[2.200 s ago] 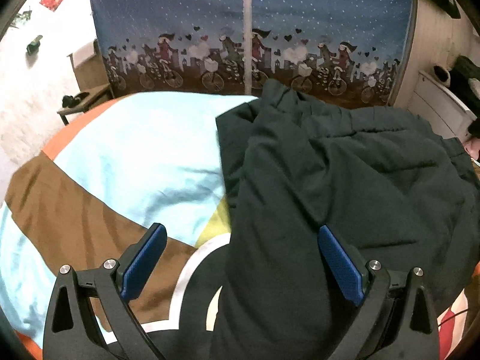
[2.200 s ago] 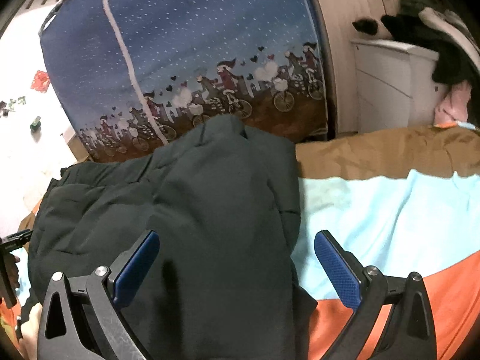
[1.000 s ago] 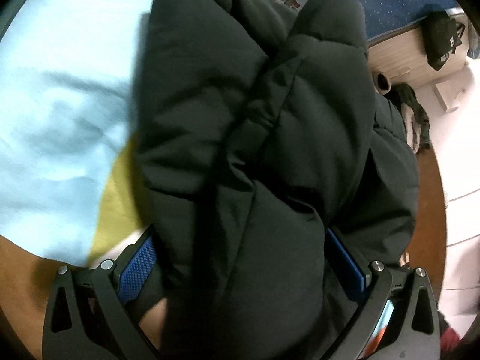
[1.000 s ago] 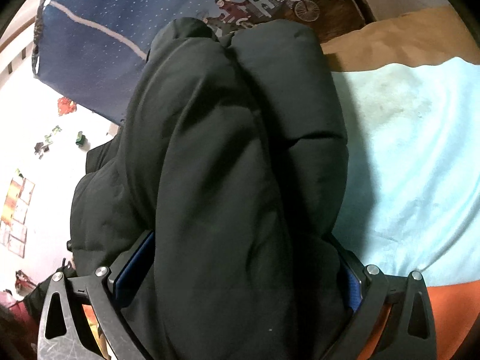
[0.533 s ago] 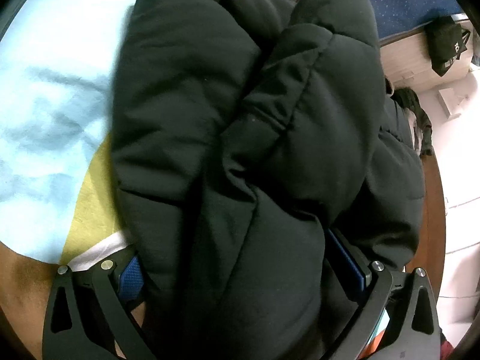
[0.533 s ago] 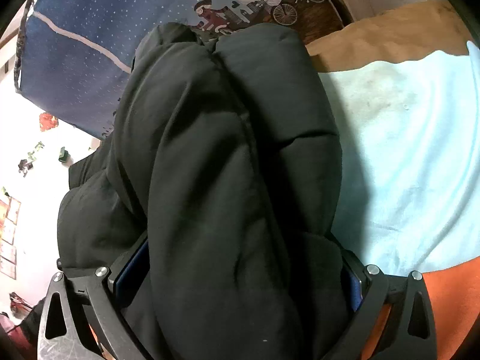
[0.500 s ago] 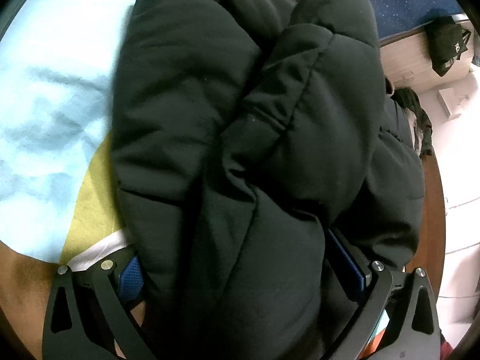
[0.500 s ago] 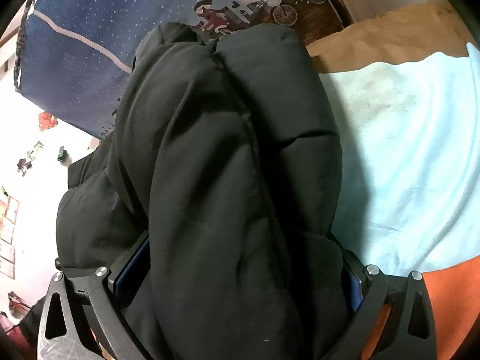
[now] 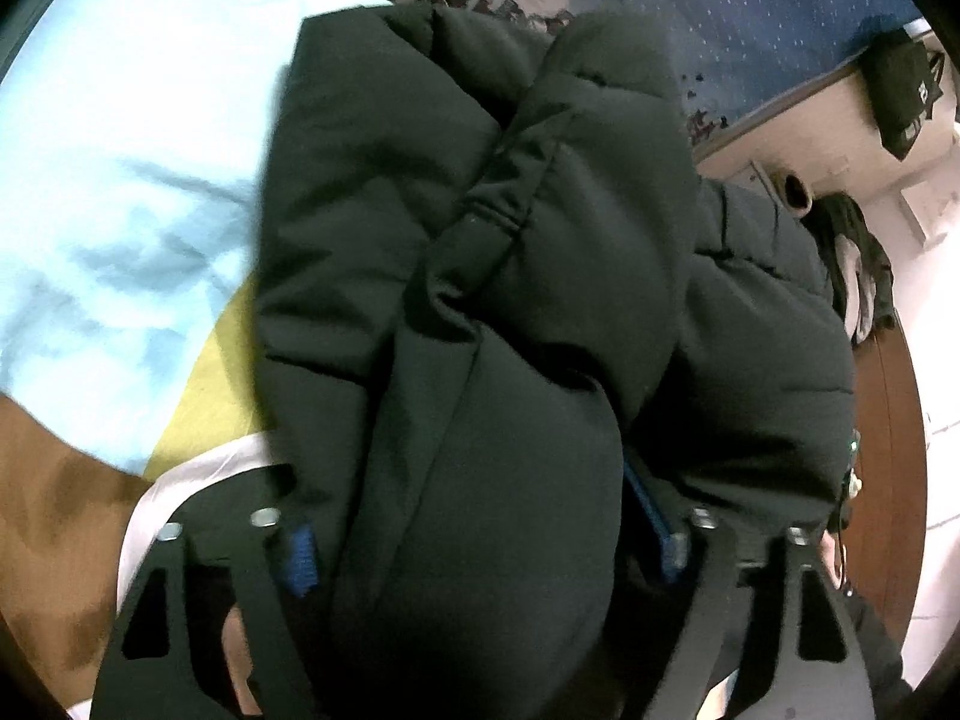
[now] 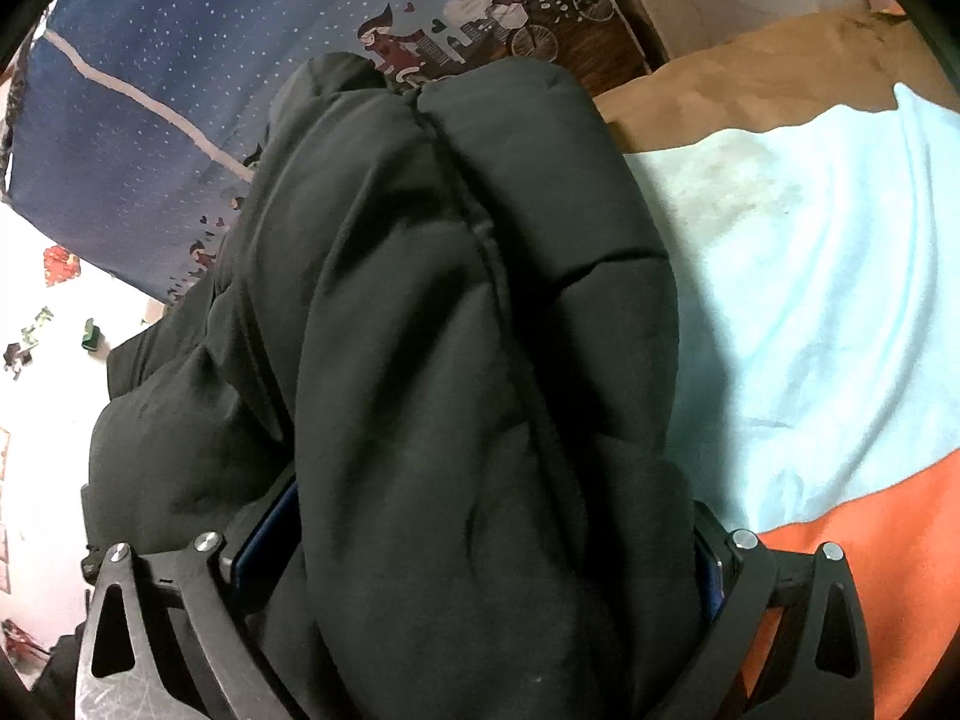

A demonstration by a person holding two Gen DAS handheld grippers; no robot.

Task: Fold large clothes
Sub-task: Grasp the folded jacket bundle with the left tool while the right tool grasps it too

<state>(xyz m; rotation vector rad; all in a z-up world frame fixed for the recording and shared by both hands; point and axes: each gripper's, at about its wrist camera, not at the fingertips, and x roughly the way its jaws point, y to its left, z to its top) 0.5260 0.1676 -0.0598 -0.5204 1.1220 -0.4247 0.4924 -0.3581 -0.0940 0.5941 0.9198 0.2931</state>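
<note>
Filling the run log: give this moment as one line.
left gripper: shut on black puffer jacket | right gripper: shut on black puffer jacket | jacket bunched, over bedspread

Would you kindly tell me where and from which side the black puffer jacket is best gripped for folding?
Grip the black puffer jacket at its near bunched edge, coming in along the bed. The padding is thick there, so each pair of tongs needs a wide bite. Both the left tongs and right tongs already squeeze such a roll, one toward each side, which probably keeps the bulk even.
</note>
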